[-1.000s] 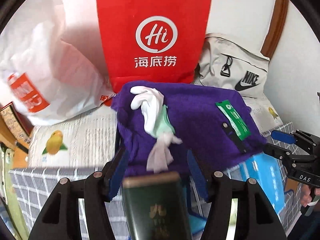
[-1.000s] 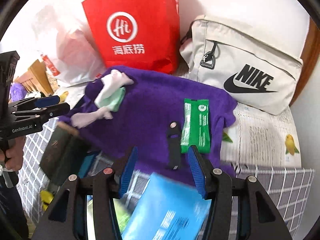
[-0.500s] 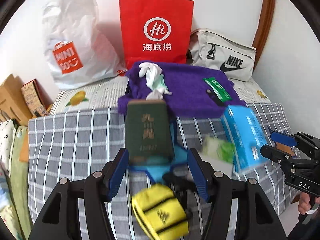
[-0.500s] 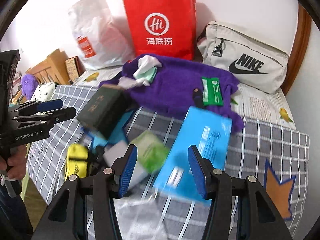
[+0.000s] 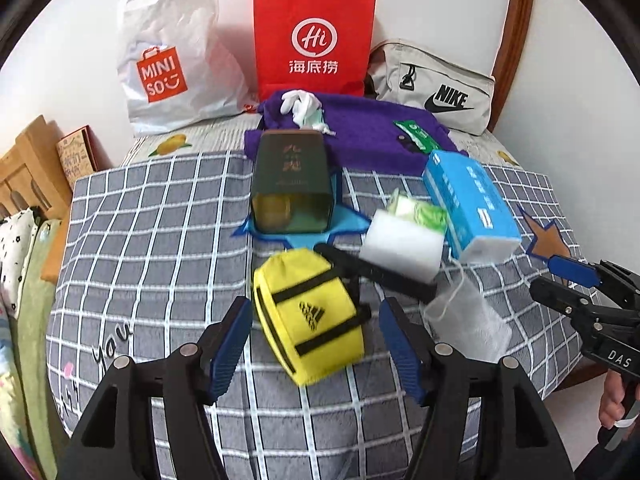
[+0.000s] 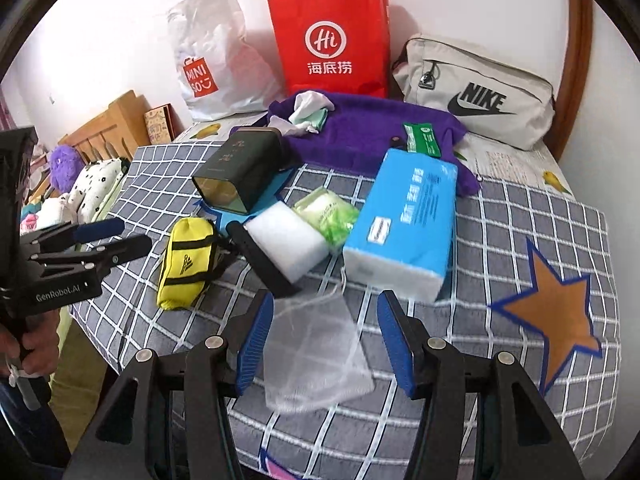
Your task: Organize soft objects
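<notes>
The left gripper (image 5: pixel 316 344) hangs over the yellow pouch (image 5: pixel 308 314) on the checked blanket (image 5: pixel 160 220), jaws released and just widened, the pouch framed between them but untouched; the risk here is that its black strap (image 5: pixel 376 272), which runs under the white sponge (image 5: pixel 402 246), drags the sponge and the green pack (image 5: pixel 420 212) along if the pouch is lifted. The right gripper (image 6: pixel 324 340) stands with jaws apart above the mesh bag (image 6: pixel 316 352), holding nothing; the mesh is thin and flat, so I judge the pads could slip past it or pinch blanket instead, and its drawstring (image 6: pixel 340 280) lies toward the blue tissue pack (image 6: pixel 404 216). Around them, left to right: a white Miniso bag (image 5: pixel 168 56), a dark tin (image 5: pixel 292 184) lying on its side, a red paper bag (image 5: pixel 314 36), a purple towel (image 5: pixel 372 136) with white gloves (image 5: pixel 302 106) on it, and a Nike bag (image 5: pixel 436 88) at the wall. The tin, sponge and tissue pack crowd the way to the towel
</notes>
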The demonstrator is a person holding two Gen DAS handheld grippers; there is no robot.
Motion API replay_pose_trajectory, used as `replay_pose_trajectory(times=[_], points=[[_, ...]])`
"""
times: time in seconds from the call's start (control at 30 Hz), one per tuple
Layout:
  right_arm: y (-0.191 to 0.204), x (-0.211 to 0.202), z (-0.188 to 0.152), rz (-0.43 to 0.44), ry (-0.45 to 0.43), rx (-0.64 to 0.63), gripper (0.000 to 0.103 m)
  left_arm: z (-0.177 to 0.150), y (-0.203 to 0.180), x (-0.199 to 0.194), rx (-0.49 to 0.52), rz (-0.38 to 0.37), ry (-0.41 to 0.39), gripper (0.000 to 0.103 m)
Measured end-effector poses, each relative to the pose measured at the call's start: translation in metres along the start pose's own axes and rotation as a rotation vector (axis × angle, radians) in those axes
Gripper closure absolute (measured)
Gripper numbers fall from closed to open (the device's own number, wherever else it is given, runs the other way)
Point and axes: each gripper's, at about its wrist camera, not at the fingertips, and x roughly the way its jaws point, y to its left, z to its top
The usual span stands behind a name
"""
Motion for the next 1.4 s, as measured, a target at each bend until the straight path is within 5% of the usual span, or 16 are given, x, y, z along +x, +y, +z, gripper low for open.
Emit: replay_pose_trajectory(times=[0.17,0.8,1.03,1.17,1.3,1.4], points=[[0.001,-0.004,-0.015,0.000,0.003,0.013,0.048,-0.012,0.001,0.002,0.001,-0.023,-0.004,0.026],[-0.017,0.034,-0.035,-0.042,0.100,0.046,0.048,-0.004,0.001,0.098,-0.107,0.063,0.106,0.018],[-0.017,0.054,-0.038,-0.035,0.139,0.047,0.048,-0.007,-0.005,0.110,-0.048,0.092,0.117,0.016],[-0.012,0.064,-0.041,-0.010,0.152,0.025,0.048,-0.006,0.004,0.105,-0.061,0.077,0.102,0.036],[-0.003,0.073,-0.040,0.041,0.158,0.004,0.047,-0.006,0.011,0.099,-0.072,0.035,0.094,0.043],[0.002,0.082,-0.039,0.050,0.166,-0.007,0.036,-0.008,0.014,0.097,-0.078,0.007,0.094,0.046]])
